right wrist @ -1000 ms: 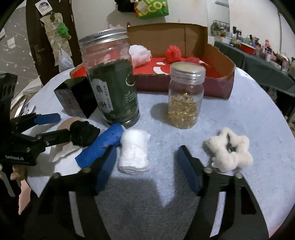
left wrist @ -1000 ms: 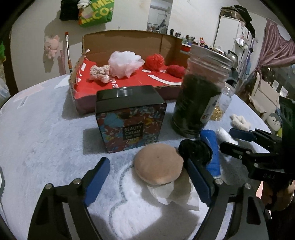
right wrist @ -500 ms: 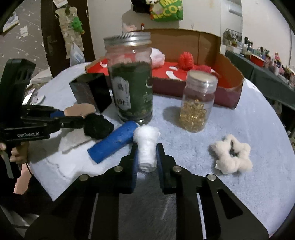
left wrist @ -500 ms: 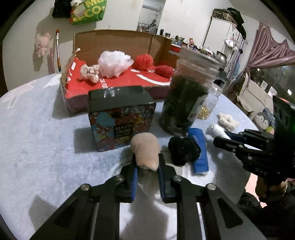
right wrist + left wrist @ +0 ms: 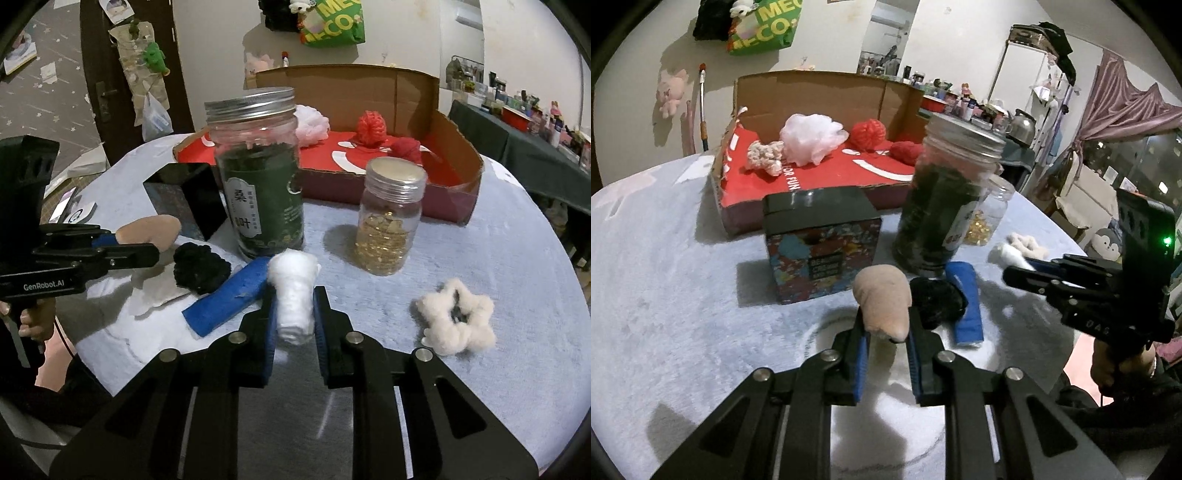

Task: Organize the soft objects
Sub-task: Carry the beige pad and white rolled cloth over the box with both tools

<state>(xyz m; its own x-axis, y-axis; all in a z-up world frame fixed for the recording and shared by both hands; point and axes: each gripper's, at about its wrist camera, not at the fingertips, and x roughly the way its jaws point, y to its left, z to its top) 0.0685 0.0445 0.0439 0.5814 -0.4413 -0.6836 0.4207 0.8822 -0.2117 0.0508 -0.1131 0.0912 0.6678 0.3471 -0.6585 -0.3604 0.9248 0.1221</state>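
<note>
My left gripper is shut on a tan powder puff, squeezed and lifted off the table. It also shows in the right wrist view. My right gripper is shut on a white rolled cloth, held just above the table. A black scrunchie, a blue cloth roll and a white fluffy scrunchie lie on the table. The open cardboard box at the back holds a pink mesh puff, red yarn balls and a beige scrunchie.
A tall jar of dark leaves, a small jar of gold capsules and a black-lidded patterned tin stand between me and the box. A white tissue lies under where the puff was. The table edge is near, front and right.
Both grippers closed from open, the left on the tan puff, the right on the white roll. Both have since lifted their objects slightly.
</note>
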